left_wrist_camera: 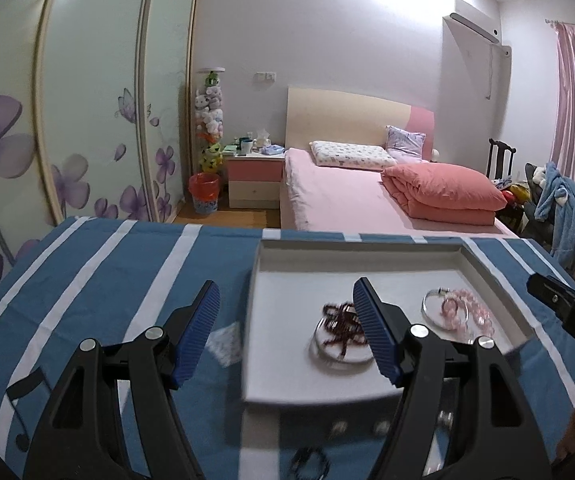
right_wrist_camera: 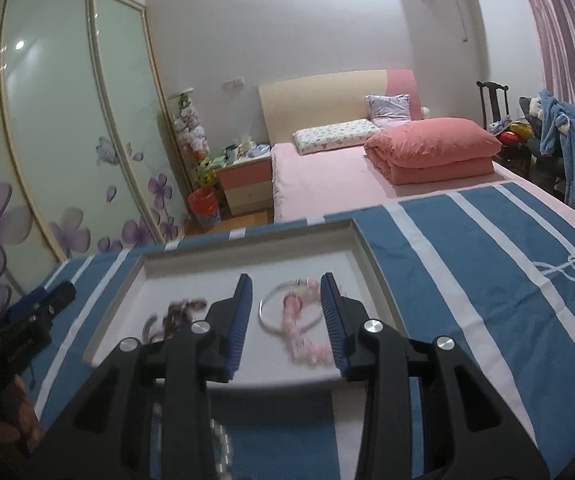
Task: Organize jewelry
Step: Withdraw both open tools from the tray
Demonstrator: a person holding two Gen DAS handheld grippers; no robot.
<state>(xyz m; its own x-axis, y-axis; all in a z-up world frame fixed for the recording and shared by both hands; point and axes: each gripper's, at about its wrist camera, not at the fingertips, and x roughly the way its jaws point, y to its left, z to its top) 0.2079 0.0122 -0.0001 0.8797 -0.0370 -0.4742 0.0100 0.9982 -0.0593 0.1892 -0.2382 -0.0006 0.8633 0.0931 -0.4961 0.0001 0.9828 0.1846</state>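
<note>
A white tray (left_wrist_camera: pixel 359 245) (right_wrist_camera: pixel 255 236) lies on the blue striped cloth. It holds a dark red bead bracelet (left_wrist_camera: pixel 341 330) (right_wrist_camera: pixel 179 312) on a clear bangle. To its right, a pink bead bracelet (left_wrist_camera: pixel 467 310) (right_wrist_camera: pixel 299 336) lies over a silver bangle (right_wrist_camera: pixel 271 320). My left gripper (left_wrist_camera: pixel 287 296) (right_wrist_camera: pixel 35 312) hovers open over the tray's left edge, holding nothing. My right gripper (right_wrist_camera: pixel 285 282) (left_wrist_camera: pixel 563 300) is open above the pink bracelet. The bracelet lies in the tray between the fingers, and the pads do not press it.
The striped cloth (left_wrist_camera: pixel 107 280) (right_wrist_camera: pixel 487 260) covers the table. A black bracelet (left_wrist_camera: pixel 311 460) and blurred clear beads (right_wrist_camera: pixel 223 448) lie on it near me. Past the table's far edge are a pink bed (left_wrist_camera: pixel 347 200) and a flowered wardrobe (left_wrist_camera: pixel 87 100).
</note>
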